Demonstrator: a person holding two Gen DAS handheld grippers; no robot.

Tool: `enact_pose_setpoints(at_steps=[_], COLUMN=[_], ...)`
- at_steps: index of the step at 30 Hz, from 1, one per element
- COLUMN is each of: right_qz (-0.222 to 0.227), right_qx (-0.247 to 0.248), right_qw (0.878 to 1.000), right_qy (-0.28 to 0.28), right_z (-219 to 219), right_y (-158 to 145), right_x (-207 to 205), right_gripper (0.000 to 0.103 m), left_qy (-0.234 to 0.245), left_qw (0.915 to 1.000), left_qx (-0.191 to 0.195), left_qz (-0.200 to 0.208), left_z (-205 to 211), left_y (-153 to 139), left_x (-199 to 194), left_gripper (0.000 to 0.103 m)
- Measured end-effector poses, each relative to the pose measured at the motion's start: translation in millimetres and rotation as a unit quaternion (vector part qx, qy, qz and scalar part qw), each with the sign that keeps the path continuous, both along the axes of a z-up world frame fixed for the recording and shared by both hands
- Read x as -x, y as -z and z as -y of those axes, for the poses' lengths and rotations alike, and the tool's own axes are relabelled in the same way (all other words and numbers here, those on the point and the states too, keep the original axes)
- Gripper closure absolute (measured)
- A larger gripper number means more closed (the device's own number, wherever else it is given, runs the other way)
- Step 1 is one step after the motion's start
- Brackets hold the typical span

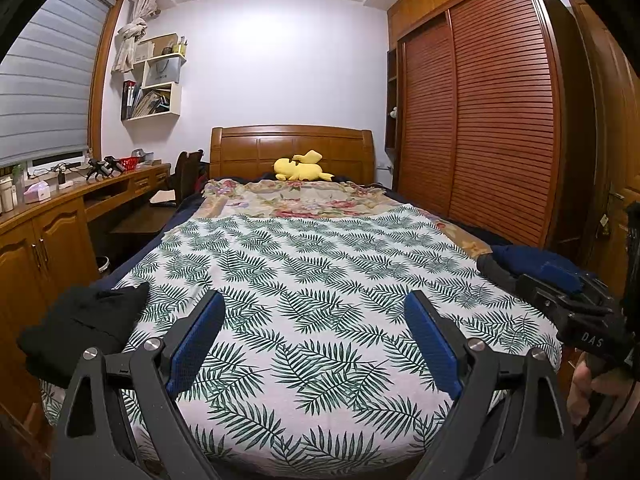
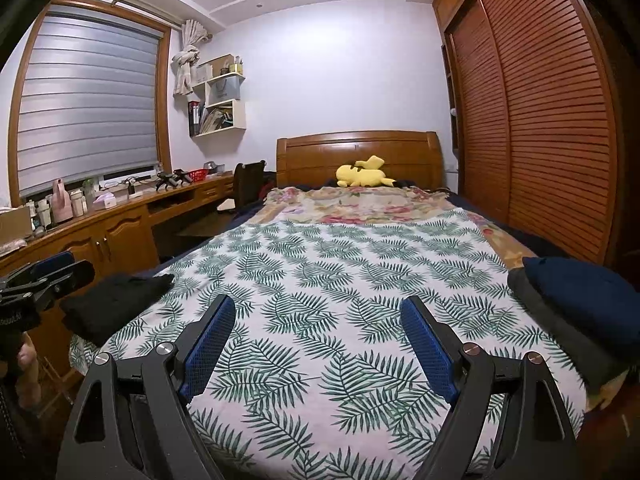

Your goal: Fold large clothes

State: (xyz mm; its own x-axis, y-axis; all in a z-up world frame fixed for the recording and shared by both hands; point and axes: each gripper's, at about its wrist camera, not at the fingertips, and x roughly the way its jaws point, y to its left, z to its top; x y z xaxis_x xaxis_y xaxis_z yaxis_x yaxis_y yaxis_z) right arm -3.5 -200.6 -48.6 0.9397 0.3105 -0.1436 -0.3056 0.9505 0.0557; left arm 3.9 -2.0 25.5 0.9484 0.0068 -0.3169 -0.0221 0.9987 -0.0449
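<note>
A black garment [image 1: 80, 326] lies bunched at the bed's near left corner; it also shows in the right wrist view [image 2: 114, 304]. A dark blue and grey stack of clothes [image 2: 572, 312] lies at the near right edge, seen too in the left wrist view [image 1: 528, 260]. My left gripper [image 1: 314, 312] is open and empty above the leaf-print sheet [image 1: 312, 264]. My right gripper [image 2: 316, 314] is open and empty above the same sheet [image 2: 320, 264]. The right gripper's body shows at the right in the left wrist view [image 1: 576, 308].
A yellow plush toy [image 1: 302, 166] lies by the wooden headboard [image 1: 292, 148]. A floral cover [image 1: 300, 198] lies across the far half of the bed. A wooden desk with small items [image 1: 72, 196] runs along the left. A slatted wardrobe [image 1: 480, 120] stands on the right.
</note>
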Motion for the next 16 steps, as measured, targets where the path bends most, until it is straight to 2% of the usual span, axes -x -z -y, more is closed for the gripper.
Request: enact_pose_setpoints(at_steps=[16], right_qz=[-0.001], right_qx=[-0.002], right_qw=[1.000], right_qy=[0.000], right_z=[3.2], right_y=[-0.2], right_x=[-2.6], right_gripper=[0.017], left_qy=[0.000], left_qw=[1.0000], left_qx=[0.001], left_qz=[0.000], left_z=[-0.2], left_y=[1.1], left_x=[-0.5], left_gripper=[0.012])
